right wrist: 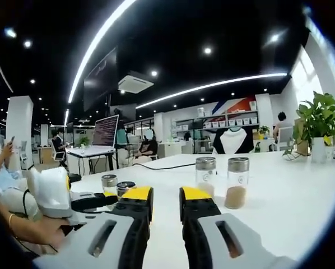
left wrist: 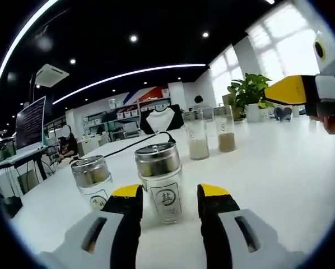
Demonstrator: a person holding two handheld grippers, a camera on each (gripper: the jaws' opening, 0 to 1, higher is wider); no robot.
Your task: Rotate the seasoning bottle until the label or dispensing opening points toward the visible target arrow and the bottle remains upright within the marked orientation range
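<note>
A glass seasoning bottle with a metal lid and a white label facing me stands upright on the white table. My left gripper is open. Its yellow-tipped jaws stand on either side of the bottle, and a gap shows at the right jaw. In the right gripper view the same bottle shows small beside the left gripper. My right gripper hangs above the table, open by a narrow gap with nothing in it. It enters the left gripper view as the right gripper at upper right.
A second lidded bottle stands just left of the first. Two taller jars of powder stand farther back, near a black cable. A potted plant sits at the far table edge. A person's hand holds the left gripper.
</note>
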